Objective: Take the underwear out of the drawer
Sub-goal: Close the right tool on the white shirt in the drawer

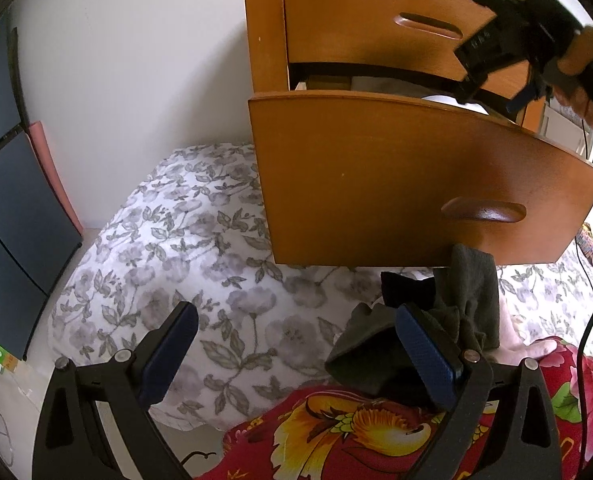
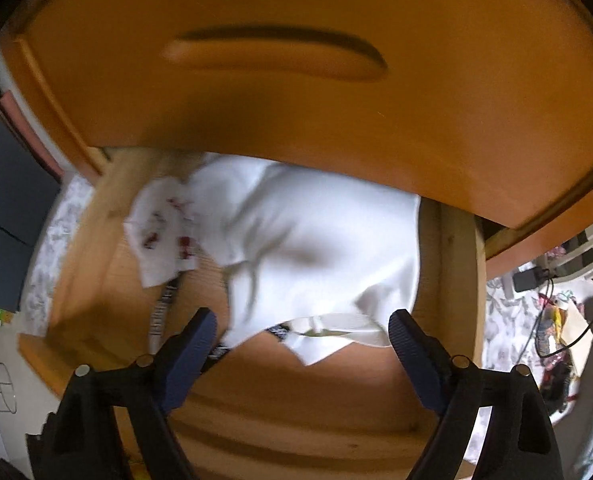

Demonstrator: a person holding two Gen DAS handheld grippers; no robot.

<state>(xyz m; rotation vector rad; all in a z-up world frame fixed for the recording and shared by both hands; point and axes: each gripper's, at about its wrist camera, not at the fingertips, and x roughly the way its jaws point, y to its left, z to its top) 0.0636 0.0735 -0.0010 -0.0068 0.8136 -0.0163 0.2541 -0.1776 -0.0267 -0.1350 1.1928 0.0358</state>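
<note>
Underwear (image 2: pixel 316 248), white and crumpled, lay in the pulled-out drawer (image 2: pixel 456 264) just ahead of the right gripper (image 2: pixel 302 334), whose jaws stood wide with nothing clamped between them. The left gripper (image 1: pixel 296 344) was spread open too, over a flowered bedspread (image 1: pixel 200 248), dark cloth (image 1: pixel 448 320) behind its right finger.

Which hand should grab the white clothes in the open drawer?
The right one. Its tool hangs open right over the white clothes in the drawer. The left tool is open too, but down by the bed, below the drawer front.
</note>
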